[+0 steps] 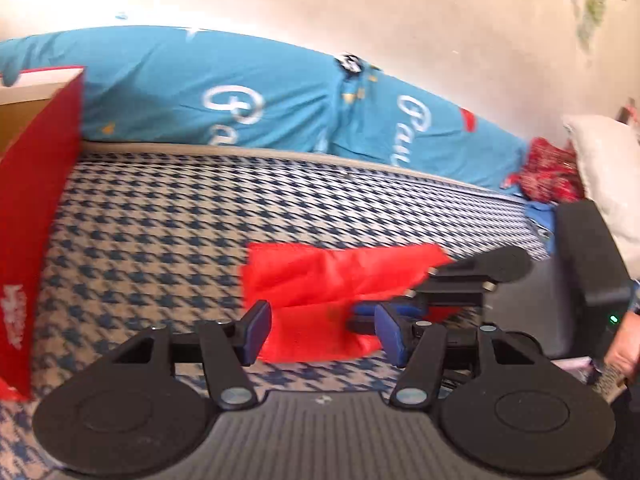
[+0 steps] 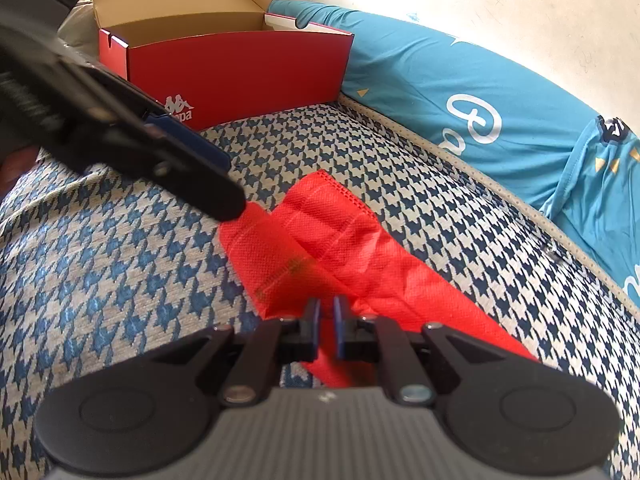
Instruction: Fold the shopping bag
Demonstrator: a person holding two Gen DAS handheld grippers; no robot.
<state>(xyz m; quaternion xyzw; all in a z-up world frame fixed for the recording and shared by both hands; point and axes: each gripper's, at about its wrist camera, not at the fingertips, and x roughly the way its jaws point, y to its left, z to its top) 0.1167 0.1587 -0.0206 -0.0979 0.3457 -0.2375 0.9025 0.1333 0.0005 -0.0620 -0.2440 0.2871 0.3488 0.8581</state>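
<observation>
Lying on the houndstooth bed cover (image 2: 120, 264), at 5 o'clock of the red shoebox (image 2: 240, 68), the red shopping bag (image 2: 340, 248) looked folded into a narrow strip. Right claw (image 2: 327, 330) nearly closed on its near end; left claw (image 1: 320, 332) wide apart. Further folds possibly left.
</observation>
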